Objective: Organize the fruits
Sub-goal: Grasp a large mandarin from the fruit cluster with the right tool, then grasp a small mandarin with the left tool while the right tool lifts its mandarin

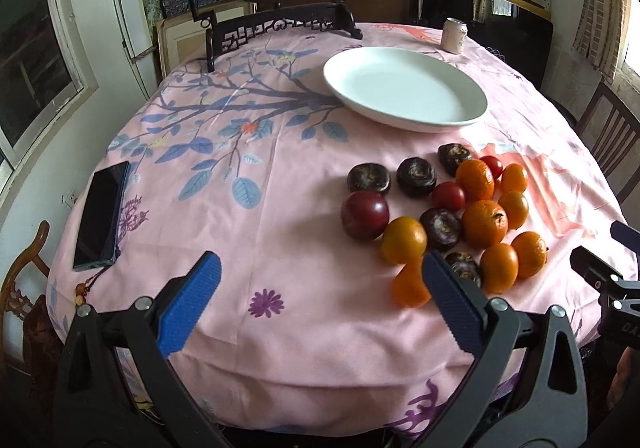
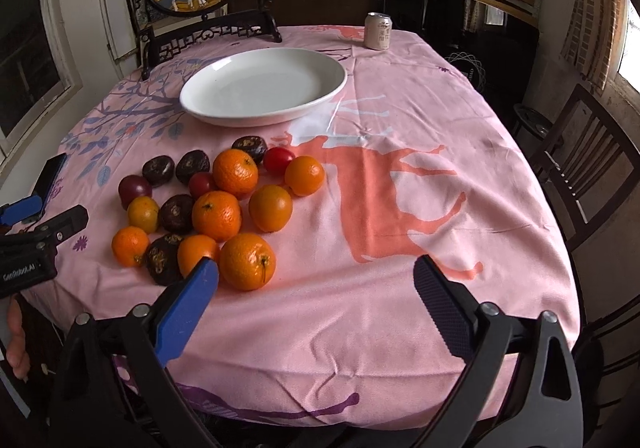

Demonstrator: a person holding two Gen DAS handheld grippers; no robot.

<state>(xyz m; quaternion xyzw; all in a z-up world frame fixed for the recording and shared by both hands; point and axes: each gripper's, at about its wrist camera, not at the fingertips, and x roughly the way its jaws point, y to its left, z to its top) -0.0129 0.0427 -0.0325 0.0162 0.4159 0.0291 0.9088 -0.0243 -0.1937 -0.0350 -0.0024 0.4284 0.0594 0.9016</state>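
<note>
Orange mandarins (image 2: 216, 214), dark water chestnuts (image 2: 176, 213) and red tomatoes (image 2: 279, 160) lie clustered.

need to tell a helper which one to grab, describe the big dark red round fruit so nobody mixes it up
Start at the white plate on the pink tablecloth; the fruit pile lies just nearer than it. The dark red fruit sits at the pile's edge toward the phone. It is smooth, glossy and larger than the small red tomatoes.
</note>
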